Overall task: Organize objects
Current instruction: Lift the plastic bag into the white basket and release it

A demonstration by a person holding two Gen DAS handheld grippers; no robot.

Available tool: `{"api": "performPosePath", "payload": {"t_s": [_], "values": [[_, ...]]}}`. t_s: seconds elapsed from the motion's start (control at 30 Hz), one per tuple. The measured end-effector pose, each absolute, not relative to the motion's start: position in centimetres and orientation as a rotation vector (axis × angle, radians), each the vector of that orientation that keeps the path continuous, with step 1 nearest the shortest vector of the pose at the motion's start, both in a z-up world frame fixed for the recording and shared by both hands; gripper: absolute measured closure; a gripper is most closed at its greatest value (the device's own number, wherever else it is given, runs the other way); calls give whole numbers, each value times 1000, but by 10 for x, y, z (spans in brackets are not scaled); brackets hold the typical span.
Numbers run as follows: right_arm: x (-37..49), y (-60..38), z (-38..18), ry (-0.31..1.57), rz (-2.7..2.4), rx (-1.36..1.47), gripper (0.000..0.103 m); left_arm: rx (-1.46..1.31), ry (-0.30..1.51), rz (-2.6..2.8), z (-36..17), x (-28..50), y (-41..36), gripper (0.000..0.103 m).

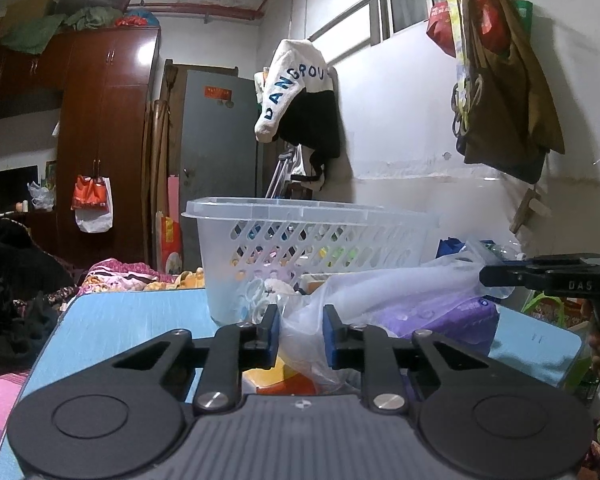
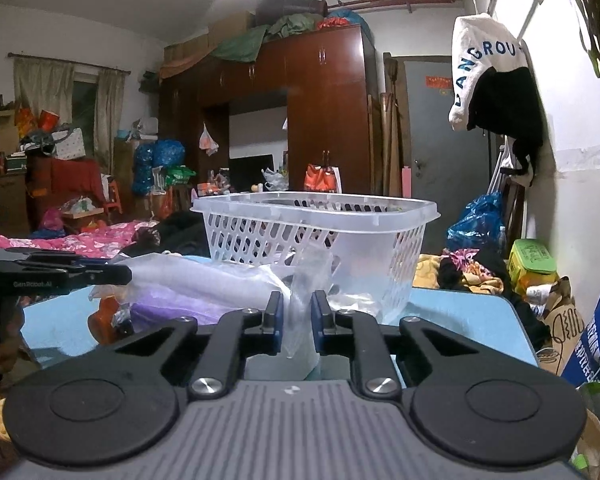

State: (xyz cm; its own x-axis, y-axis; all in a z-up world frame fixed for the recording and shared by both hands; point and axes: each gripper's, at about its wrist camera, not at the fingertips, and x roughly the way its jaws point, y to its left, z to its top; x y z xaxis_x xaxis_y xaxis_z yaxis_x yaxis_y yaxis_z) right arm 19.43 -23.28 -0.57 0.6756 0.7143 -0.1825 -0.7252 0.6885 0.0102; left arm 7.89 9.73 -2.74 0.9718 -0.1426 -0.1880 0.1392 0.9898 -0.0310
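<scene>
A clear plastic bag [image 1: 380, 292] with purple and orange items inside lies on the light blue table [image 1: 132, 320], in front of a translucent white basket [image 1: 312, 240]. My left gripper [image 1: 301, 336] is shut on one end of the bag's plastic. My right gripper [image 2: 297, 322] is shut on the other end of the bag [image 2: 204, 280]. The basket [image 2: 320, 236] stands just behind the bag in the right wrist view. Each gripper shows in the other's view: the right one [image 1: 548, 278] and the left one [image 2: 60, 274].
A wall [image 1: 420, 120] with hanging clothes and bags runs along the right. A dark wooden wardrobe [image 2: 320, 100] stands behind. Bedding and clothes [image 2: 80, 240] lie past the table's far left edge. Bags and boxes [image 2: 540, 264] crowd the right of the table [image 2: 472, 308].
</scene>
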Motion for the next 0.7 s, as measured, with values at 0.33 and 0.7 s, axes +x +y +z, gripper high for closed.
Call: {"api": "performPosePath", "payload": {"t_s": [0.33,0.7], "values": [[191,-233,8,140,807,-60,87,-12,136,-142,-11,69,93,78],[221,-211,76,65,794,-84,89,-34,14,-115,58,91,103,78]]}}
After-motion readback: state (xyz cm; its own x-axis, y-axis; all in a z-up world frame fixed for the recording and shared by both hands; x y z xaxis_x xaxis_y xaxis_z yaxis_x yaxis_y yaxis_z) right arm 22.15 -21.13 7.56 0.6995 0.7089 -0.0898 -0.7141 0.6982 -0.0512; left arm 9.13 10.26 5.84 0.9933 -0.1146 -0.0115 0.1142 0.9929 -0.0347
